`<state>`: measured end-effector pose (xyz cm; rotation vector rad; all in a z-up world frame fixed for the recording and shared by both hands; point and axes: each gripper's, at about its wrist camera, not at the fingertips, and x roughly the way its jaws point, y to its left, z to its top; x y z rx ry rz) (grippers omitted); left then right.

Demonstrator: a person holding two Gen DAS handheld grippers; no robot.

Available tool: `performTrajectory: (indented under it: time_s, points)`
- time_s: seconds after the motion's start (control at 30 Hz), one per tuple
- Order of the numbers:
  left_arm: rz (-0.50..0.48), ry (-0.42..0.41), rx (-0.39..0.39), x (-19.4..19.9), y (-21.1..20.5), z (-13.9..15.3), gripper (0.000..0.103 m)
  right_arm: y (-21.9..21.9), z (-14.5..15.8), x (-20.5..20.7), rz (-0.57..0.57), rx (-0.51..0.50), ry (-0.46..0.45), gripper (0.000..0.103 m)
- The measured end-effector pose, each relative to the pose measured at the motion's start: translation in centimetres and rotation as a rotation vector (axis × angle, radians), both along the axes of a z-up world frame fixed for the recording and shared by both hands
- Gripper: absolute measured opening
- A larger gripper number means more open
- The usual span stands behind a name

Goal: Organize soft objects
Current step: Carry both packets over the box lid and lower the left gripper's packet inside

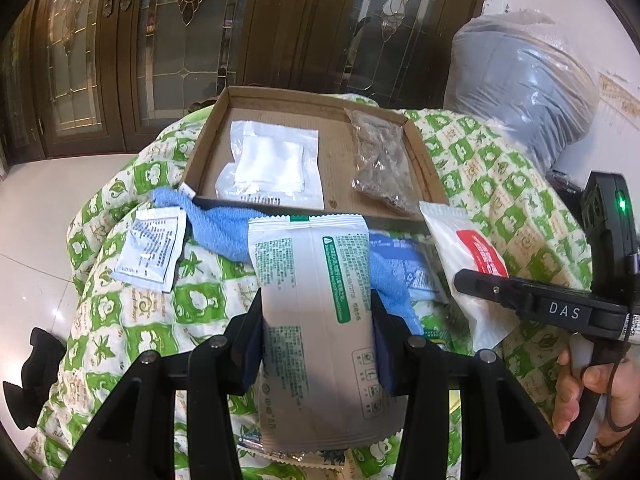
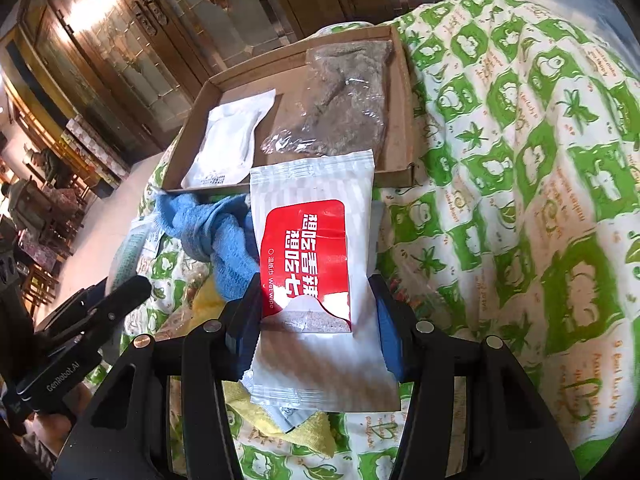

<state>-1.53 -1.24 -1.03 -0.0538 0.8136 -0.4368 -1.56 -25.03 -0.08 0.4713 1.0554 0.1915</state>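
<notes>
The left gripper [image 1: 316,344] is clamped on a white wipe pack with green print [image 1: 316,300], its pads pressing both long edges; the pack is held clear above the bedding, pointing toward the tray. The right gripper [image 2: 316,320] is clamped likewise on a white wet-wipe sachet with a red label [image 2: 312,264], also held in the air just short of the tray's near wall.

A shallow cardboard tray [image 1: 424,160] rests on a green-and-white patterned quilt [image 1: 500,168]. Inside it, a white flat pouch [image 1: 272,164] lies at the left and a clear bag of brown-grey material [image 1: 380,160] lies along the right wall, the two apart.

A blue towel [image 1: 216,228] lies bunched on the quilt against the tray's near wall, partly under the held pack. A small white printed sachet [image 1: 152,248] lies just left of the towel. A yellow cloth [image 2: 280,416] shows beneath the right gripper.

Beyond the quilt stand dark wooden doors with leaded glass [image 1: 160,40]; a grey bundle in clear plastic [image 1: 524,84] sits at the far right. A hand [image 1: 592,392] grips the right tool's handle.
</notes>
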Motion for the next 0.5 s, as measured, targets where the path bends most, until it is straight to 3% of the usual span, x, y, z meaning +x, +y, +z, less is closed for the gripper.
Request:
performTrajectory:
  time_s: [0.23, 0.5]
  points:
    - [0.009, 0.002, -0.043, 1.9, 0.6, 1.3, 0.046, -1.4, 1.1, 1.5, 0.003, 0.039, 0.033, 0.051]
    - [0.017, -0.033, 0.001, 5.8, -0.6, 2.4, 0.046, -2.5, 2.7, 4.5, 0.007, 0.001, 0.012, 0.051]
